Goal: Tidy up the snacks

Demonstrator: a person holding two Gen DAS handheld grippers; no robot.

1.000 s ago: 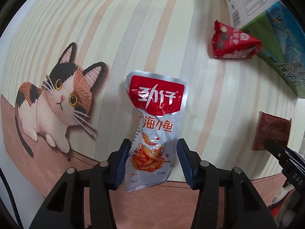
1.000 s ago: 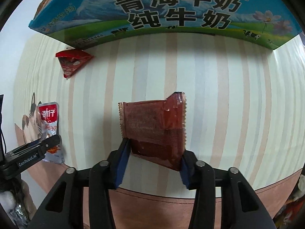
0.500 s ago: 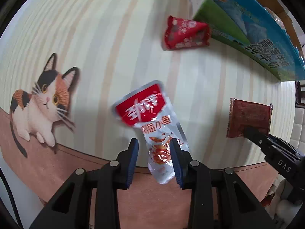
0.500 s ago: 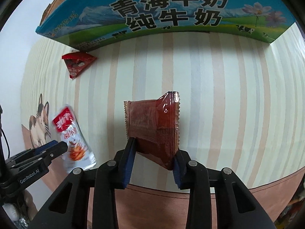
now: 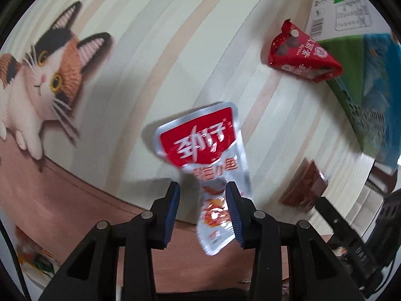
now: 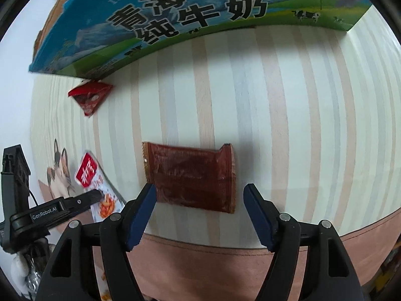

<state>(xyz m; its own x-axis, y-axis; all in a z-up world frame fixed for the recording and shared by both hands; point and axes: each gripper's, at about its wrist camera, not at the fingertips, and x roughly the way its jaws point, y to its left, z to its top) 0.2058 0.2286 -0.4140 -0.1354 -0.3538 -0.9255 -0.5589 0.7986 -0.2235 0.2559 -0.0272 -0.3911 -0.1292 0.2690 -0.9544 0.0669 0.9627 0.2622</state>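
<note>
I have the left gripper (image 5: pixel 202 198) with its jaws as close as they go, yet the silver fish pouch (image 5: pixel 203 148) seems to touch only the right-hand pad, with a gap at the other; it hangs tilted off the striped worktop (image 5: pixel 150 50), so I take it as held, though loosely. My right gripper (image 6: pixel 199 195) has its jaws opening, pads clear of the brown sachet (image 6: pixel 190 175), which lies flat on the worktop between and just beyond them. The red triangular pack (image 5: pixel 303 52) sits untouched against the milk carton box (image 6: pixel 175 12). By my reckoning the sorting has barely begun: I can see no snack gathered anywhere, one pouch is in the air, and the sachet and the triangle pack are both left to place.
</note>
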